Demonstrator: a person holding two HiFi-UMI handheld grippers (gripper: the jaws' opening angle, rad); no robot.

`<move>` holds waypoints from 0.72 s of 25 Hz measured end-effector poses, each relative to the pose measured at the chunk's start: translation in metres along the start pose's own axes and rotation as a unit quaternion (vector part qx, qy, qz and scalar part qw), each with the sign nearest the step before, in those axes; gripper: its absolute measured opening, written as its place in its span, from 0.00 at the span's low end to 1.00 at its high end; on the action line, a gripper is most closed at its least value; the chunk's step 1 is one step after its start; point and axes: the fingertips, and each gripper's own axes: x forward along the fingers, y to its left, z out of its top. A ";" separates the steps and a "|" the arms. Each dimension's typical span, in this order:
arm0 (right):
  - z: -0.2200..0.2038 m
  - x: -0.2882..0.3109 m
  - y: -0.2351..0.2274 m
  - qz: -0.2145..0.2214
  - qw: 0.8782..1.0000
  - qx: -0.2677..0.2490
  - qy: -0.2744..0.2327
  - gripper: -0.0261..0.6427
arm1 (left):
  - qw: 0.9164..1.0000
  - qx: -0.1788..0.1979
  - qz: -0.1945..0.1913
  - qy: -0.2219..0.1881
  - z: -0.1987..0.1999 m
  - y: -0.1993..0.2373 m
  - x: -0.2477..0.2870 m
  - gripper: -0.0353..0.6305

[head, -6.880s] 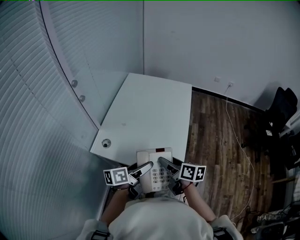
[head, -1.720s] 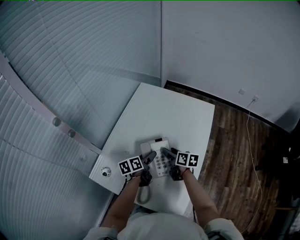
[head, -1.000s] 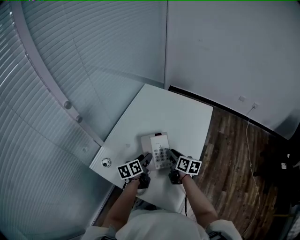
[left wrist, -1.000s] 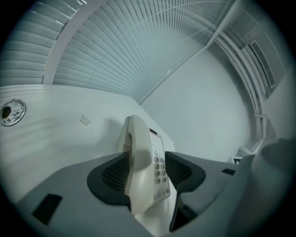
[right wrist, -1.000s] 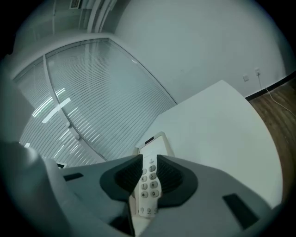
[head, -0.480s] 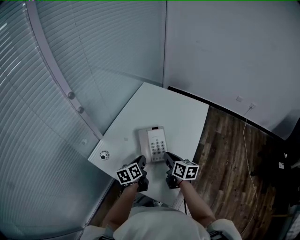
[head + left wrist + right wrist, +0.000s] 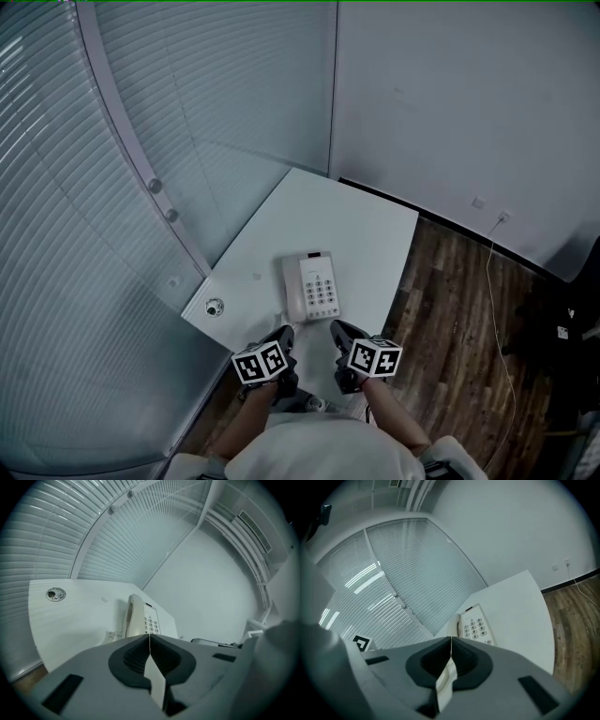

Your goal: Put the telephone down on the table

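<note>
The beige telephone lies flat on the white table, handset on its left side and keypad facing up. Both grippers hover at the table's near edge, short of the phone and apart from it. My left gripper is shut with nothing in it. My right gripper is also shut and empty. In the left gripper view the telephone lies beyond the closed left gripper. In the right gripper view the telephone lies past the closed right gripper.
A round cable grommet sits in the table's near left corner. A curved wall of blinds runs along the table's left side and a white wall stands behind. Wood floor with a thin cable lies to the right.
Both grippers have drawn back from the telephone toward the table's near edge and their jaws have closed. The telephone stays on the table.
</note>
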 end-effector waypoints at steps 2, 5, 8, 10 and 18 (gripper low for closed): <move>-0.005 -0.004 0.004 -0.001 1.000 -0.007 0.004 0.07 | 1.000 0.004 -0.002 0.006 -0.004 0.000 -0.006 0.09; -0.013 -0.009 0.011 0.000 1.000 -0.017 0.010 0.07 | 1.000 0.012 -0.006 0.014 -0.009 0.001 -0.016 0.09; -0.019 -0.012 0.015 0.000 1.000 -0.024 0.015 0.07 | 1.000 0.018 -0.009 0.023 -0.013 0.002 -0.024 0.09; -0.024 -0.013 0.019 0.000 0.999 -0.029 0.018 0.07 | 0.999 0.016 -0.012 0.028 -0.016 0.006 -0.029 0.09; -0.031 -0.019 0.022 0.005 1.000 -0.025 0.014 0.07 | 0.999 0.023 -0.022 0.036 -0.022 0.003 -0.042 0.09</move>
